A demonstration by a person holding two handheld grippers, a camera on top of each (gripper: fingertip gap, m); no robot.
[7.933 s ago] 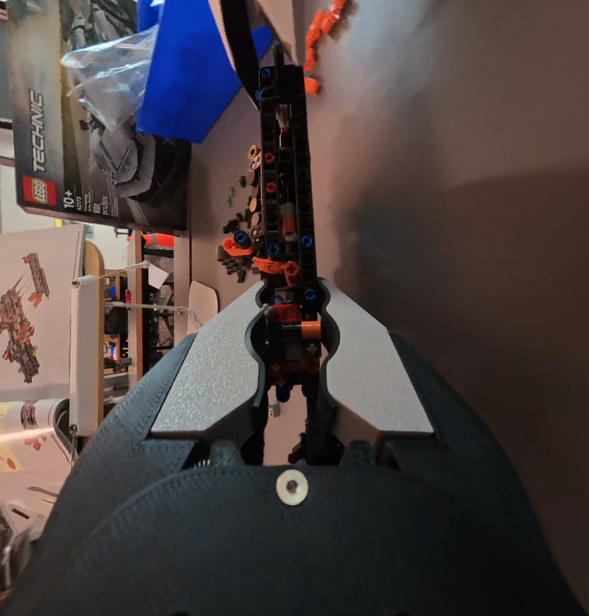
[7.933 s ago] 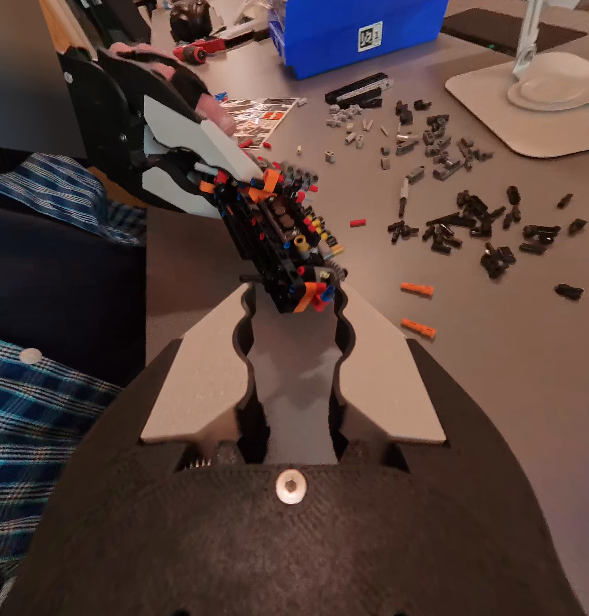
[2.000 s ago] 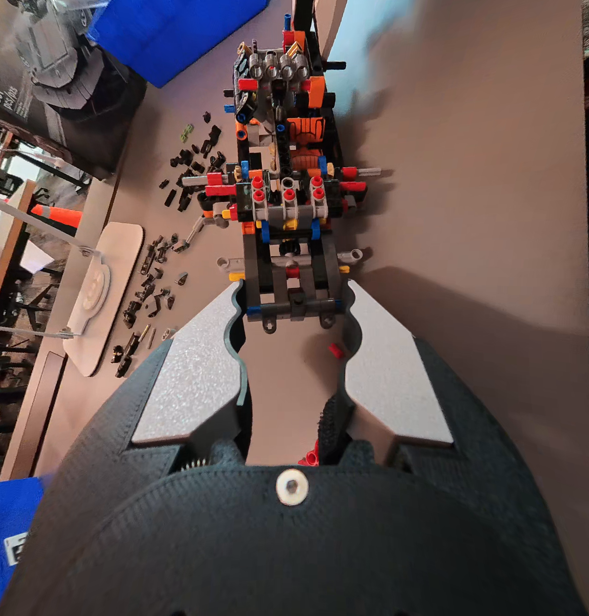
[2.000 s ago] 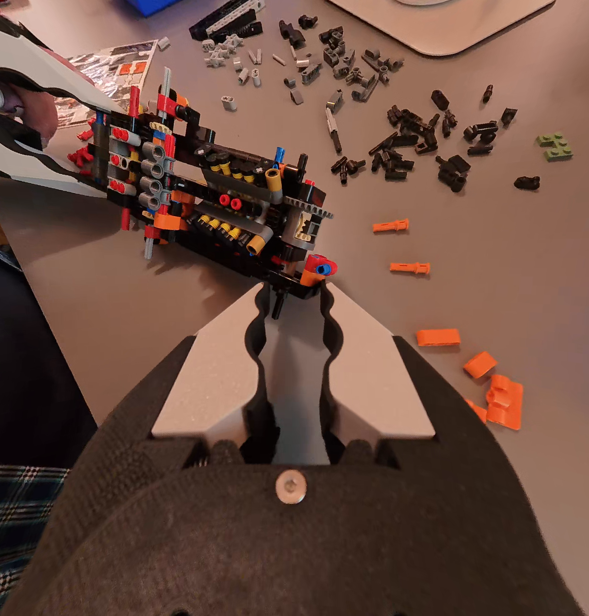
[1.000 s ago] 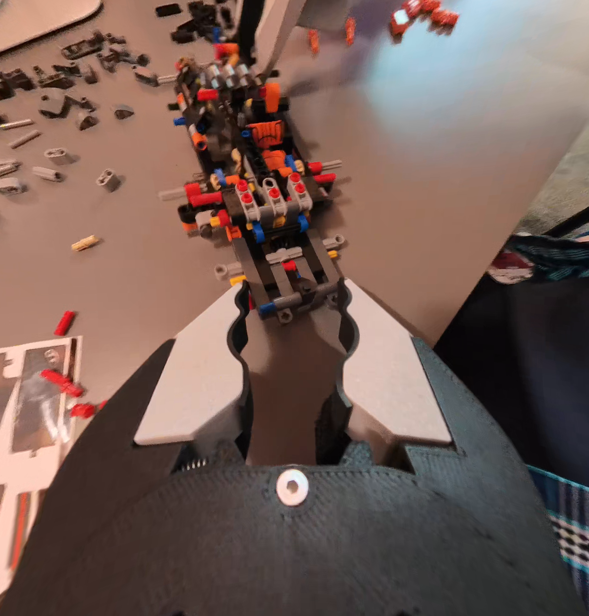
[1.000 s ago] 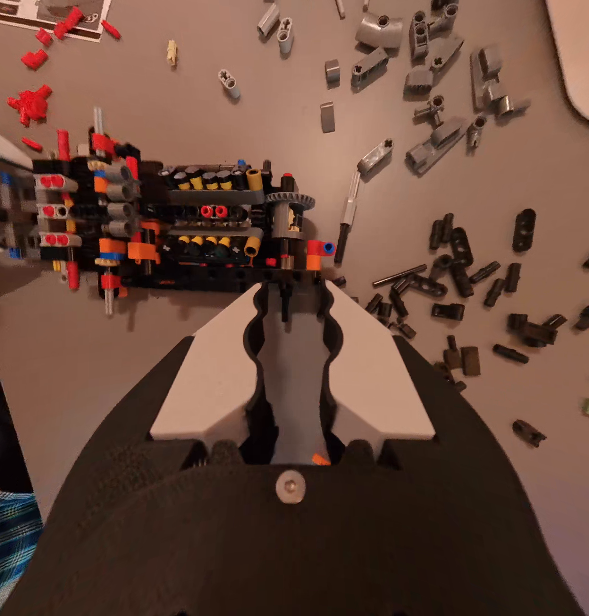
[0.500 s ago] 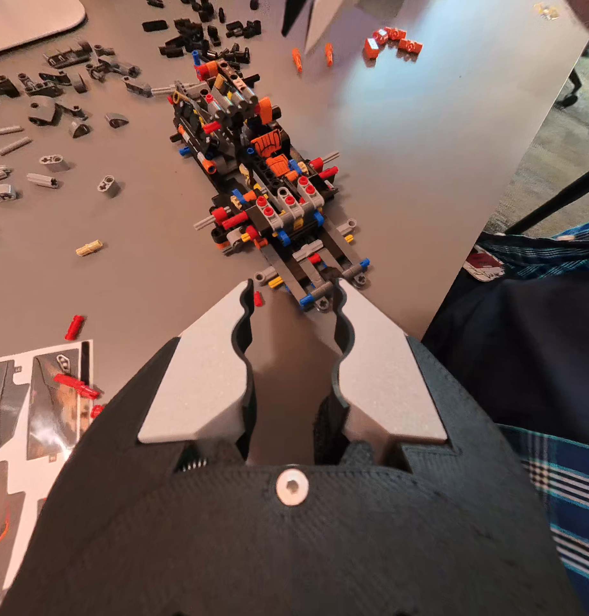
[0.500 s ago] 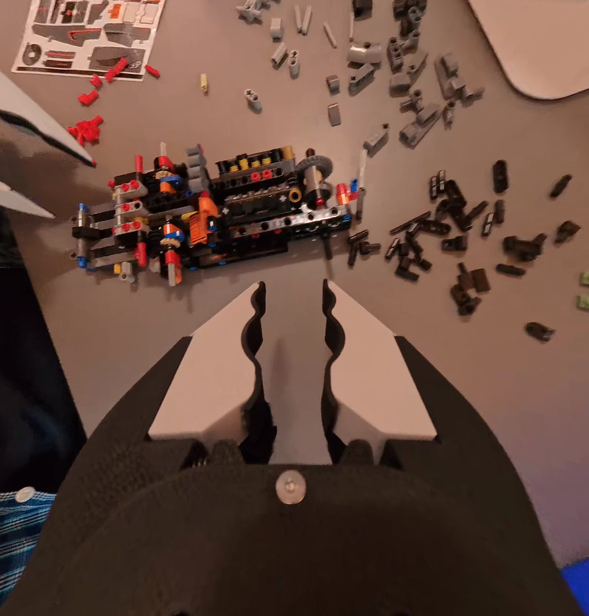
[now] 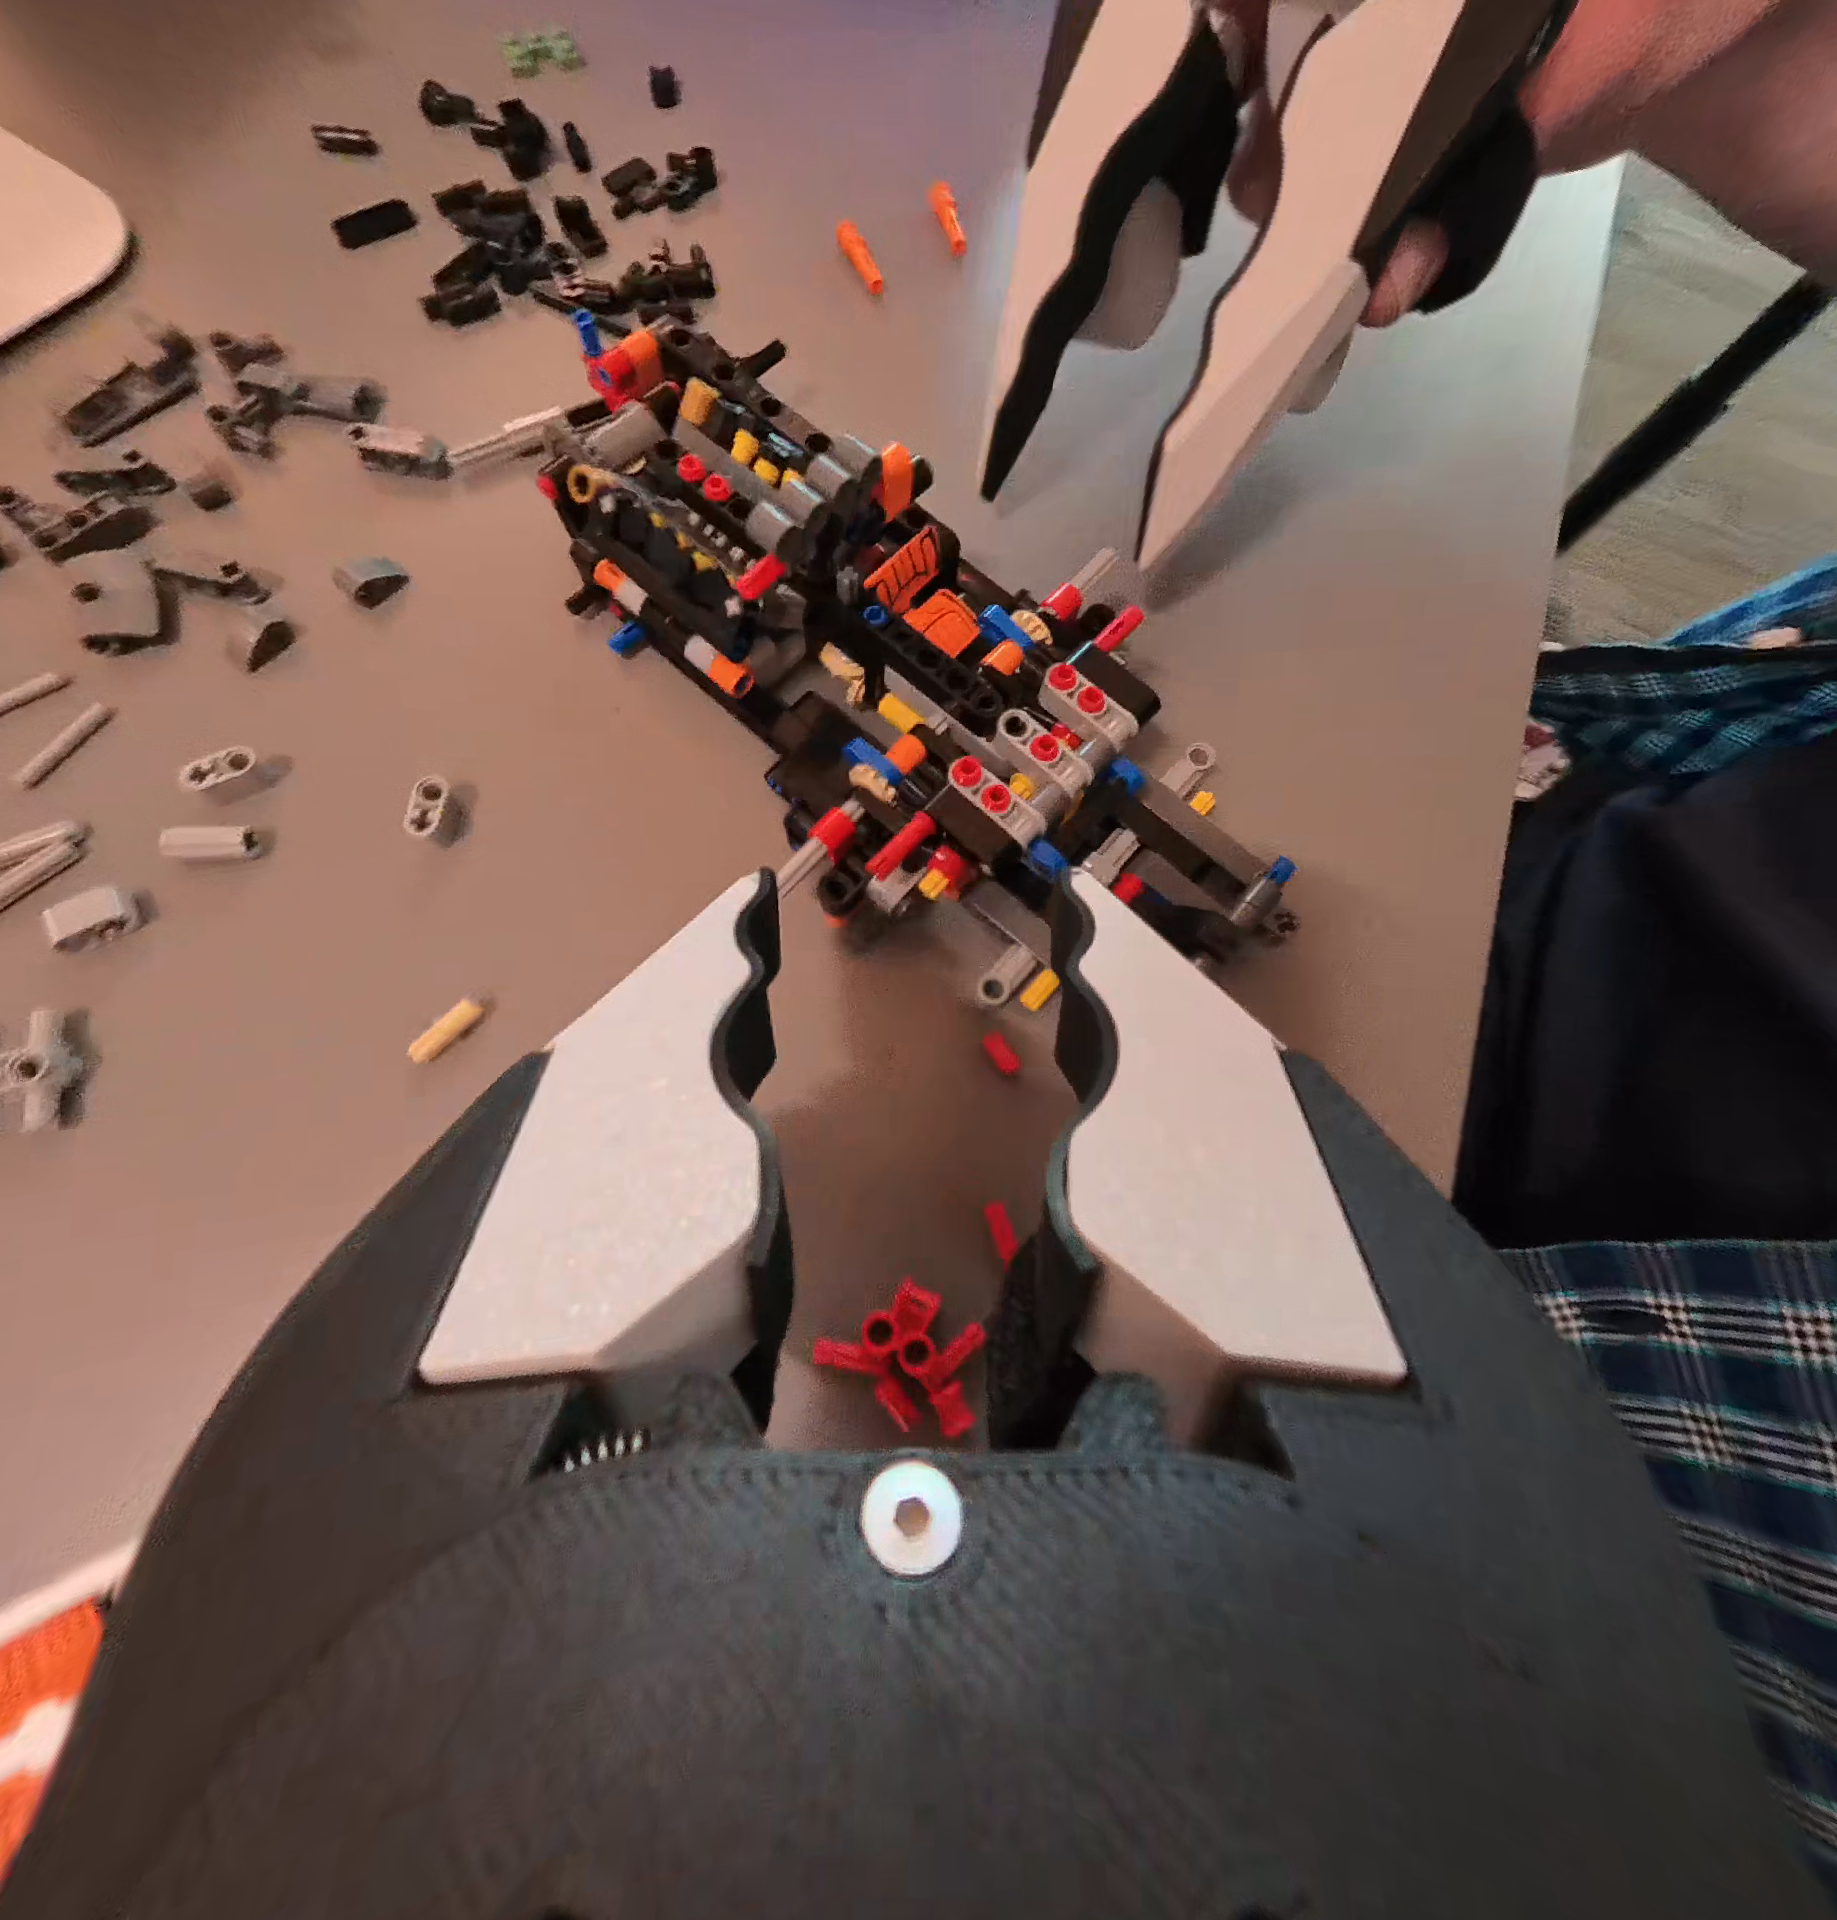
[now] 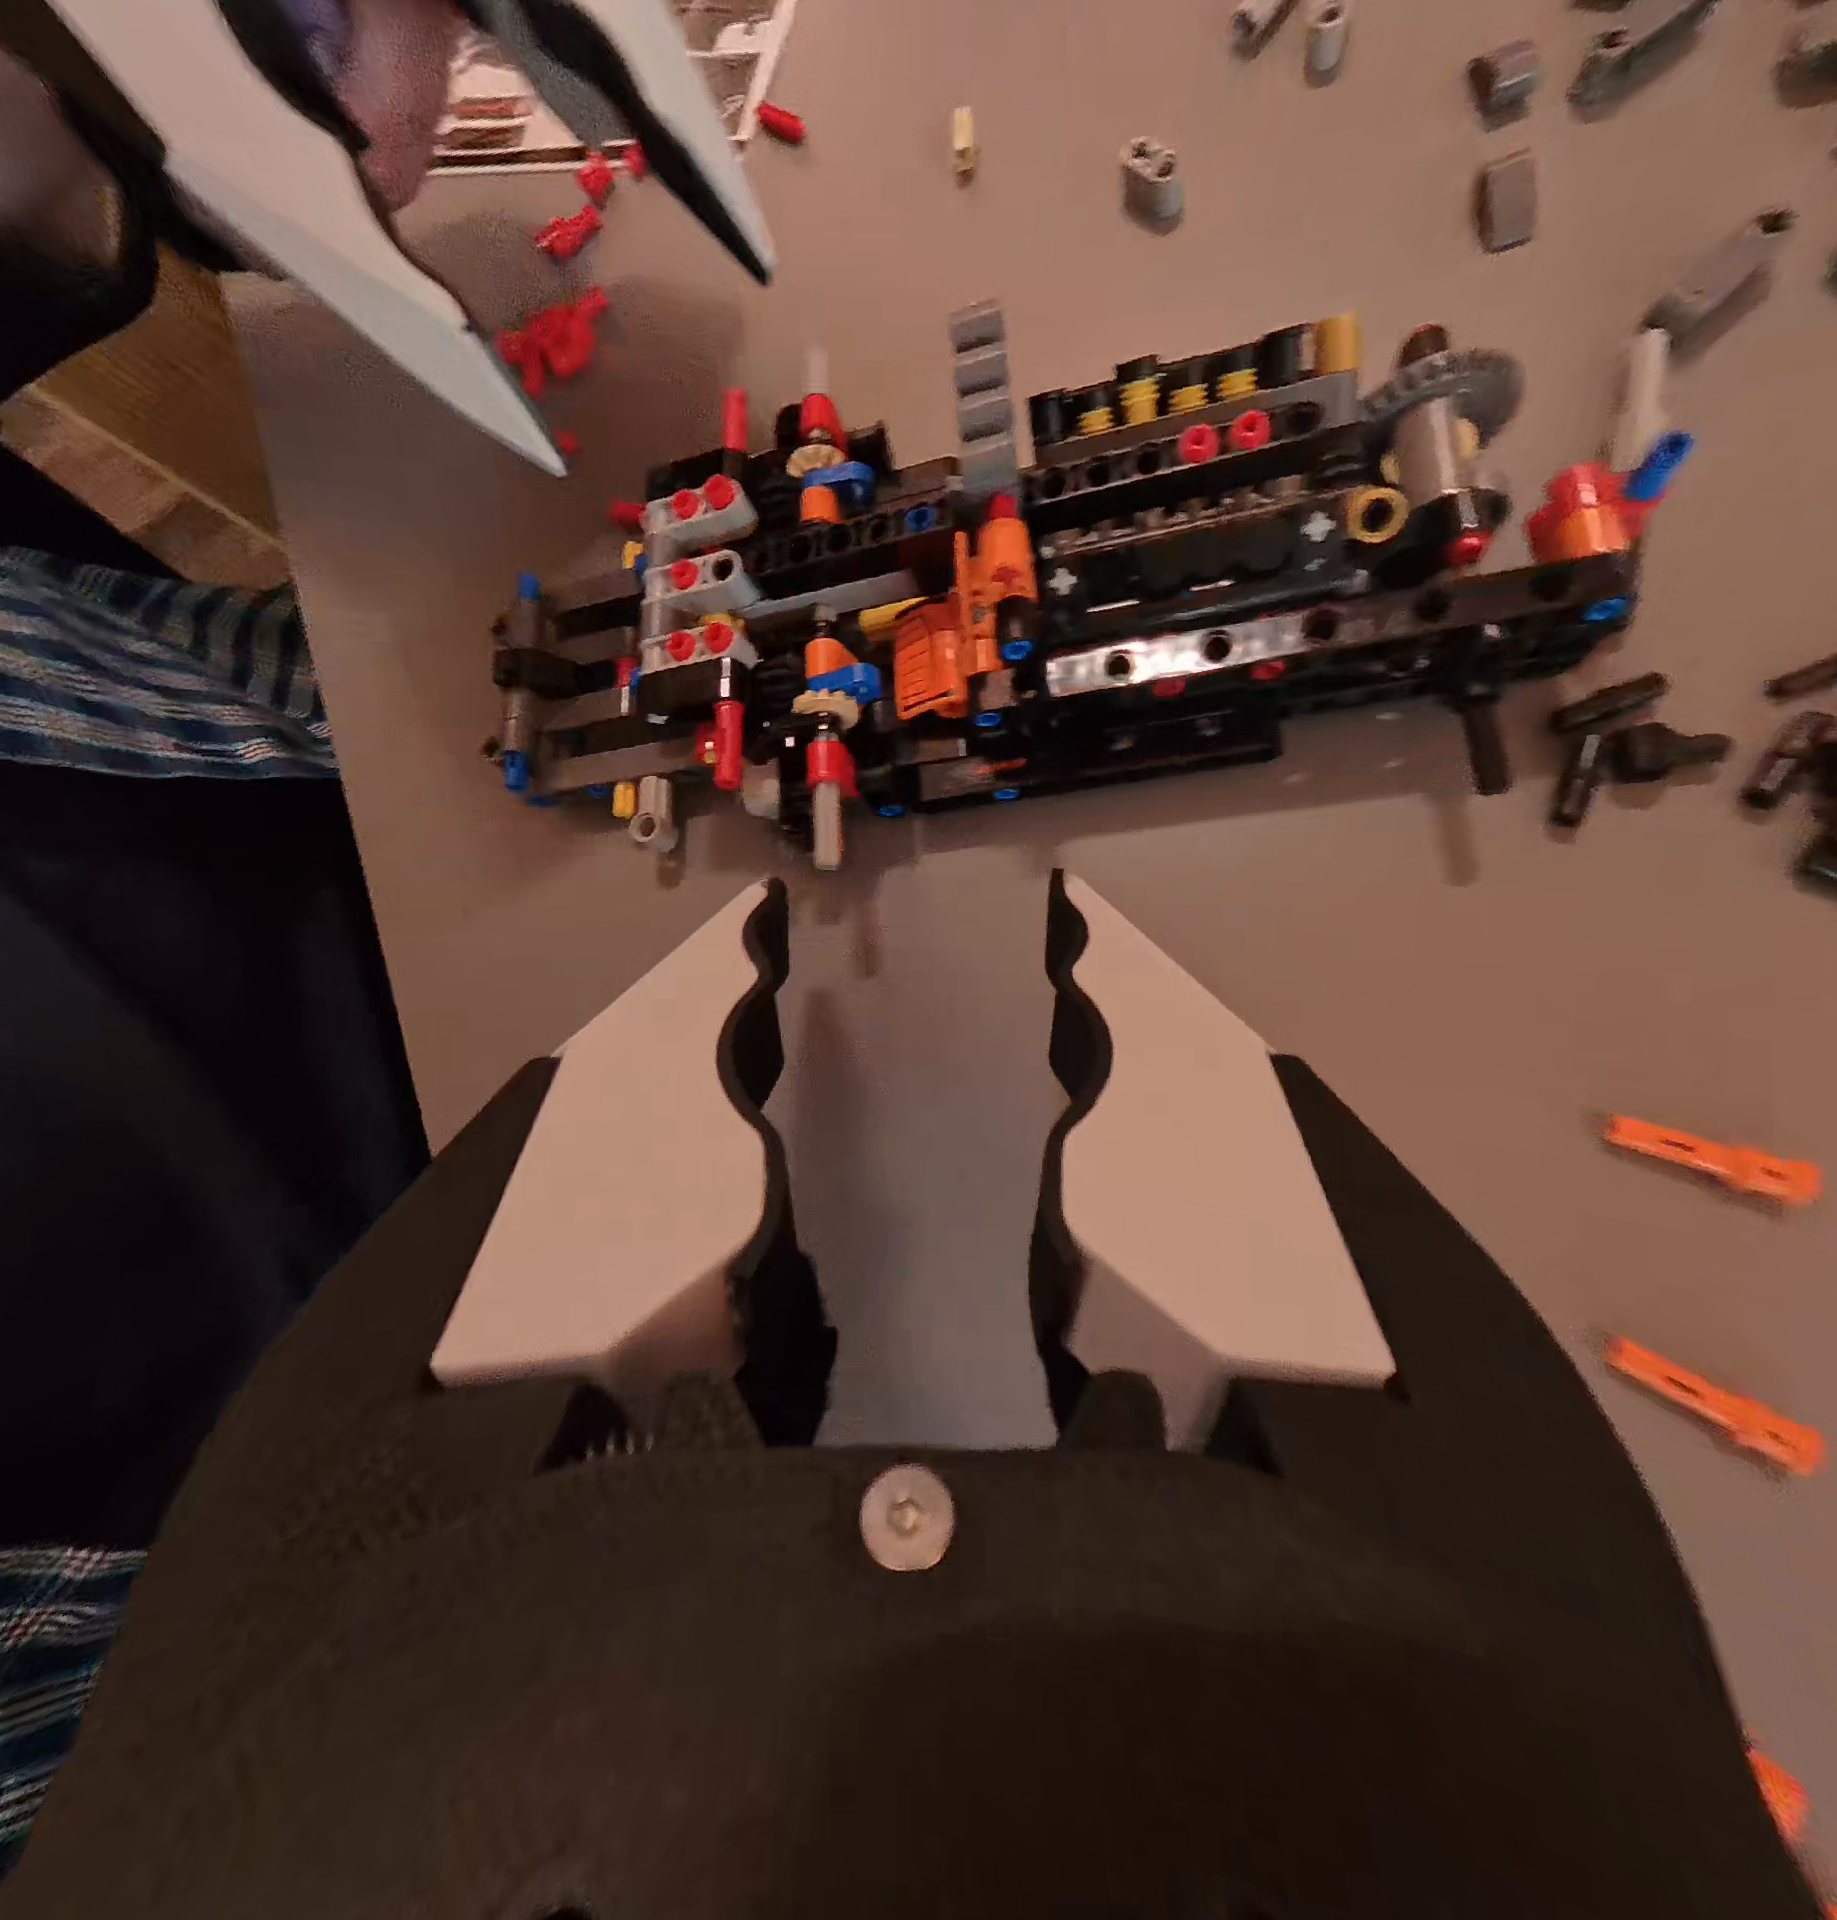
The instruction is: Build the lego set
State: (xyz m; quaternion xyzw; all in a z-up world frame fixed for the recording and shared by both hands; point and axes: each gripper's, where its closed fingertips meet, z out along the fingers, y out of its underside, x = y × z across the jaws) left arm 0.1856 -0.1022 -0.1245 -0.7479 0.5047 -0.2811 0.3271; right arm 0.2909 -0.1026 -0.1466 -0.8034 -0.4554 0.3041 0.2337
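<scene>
The lego chassis (image 10: 1049, 613), a long black beam frame studded with red, blue, yellow and orange pins, lies flat on the smooth grey counter (image 10: 1309, 987). No writing is legible. The left gripper (image 9: 914, 914) hovers at its grey-armed end, jaws apart and empty; the right gripper (image 10: 909, 883) hangs beside its long flank, jaws likewise apart. Two ribbed orange pins (image 10: 1714, 1164) lie right of the chassis.
</scene>
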